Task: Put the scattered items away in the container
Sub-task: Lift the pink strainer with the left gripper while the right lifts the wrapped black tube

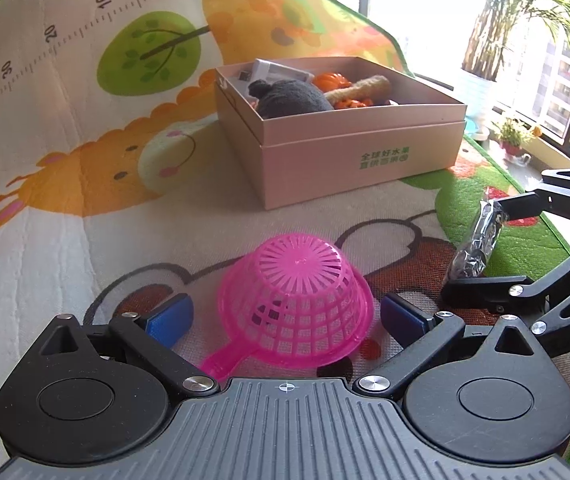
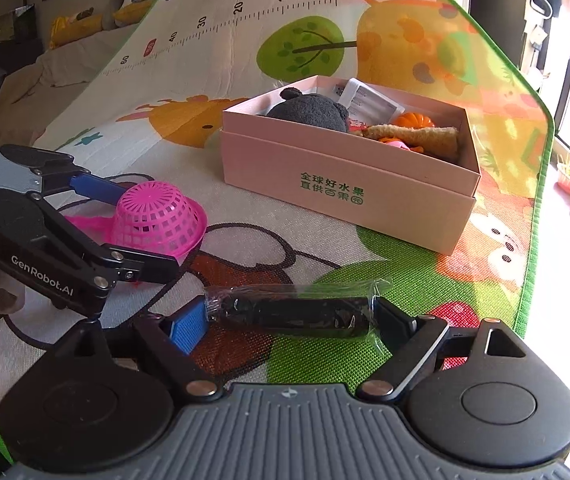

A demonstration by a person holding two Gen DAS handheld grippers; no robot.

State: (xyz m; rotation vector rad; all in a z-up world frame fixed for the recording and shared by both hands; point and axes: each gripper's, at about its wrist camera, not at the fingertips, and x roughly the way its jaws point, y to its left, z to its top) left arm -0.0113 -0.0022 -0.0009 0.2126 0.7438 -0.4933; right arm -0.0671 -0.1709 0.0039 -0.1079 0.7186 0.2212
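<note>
Pink box (image 1: 357,140) holds grey plush (image 1: 291,97), orange toys (image 1: 331,80)

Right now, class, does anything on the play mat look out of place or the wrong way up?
Yes: the pink toy strainer lies upside down on the play mat, and a plastic-wrapped black bundle lies outside the pink box.

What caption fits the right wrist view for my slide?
Right gripper straddles a plastic-wrapped black roll on the play mat, pink box beyond.
</note>
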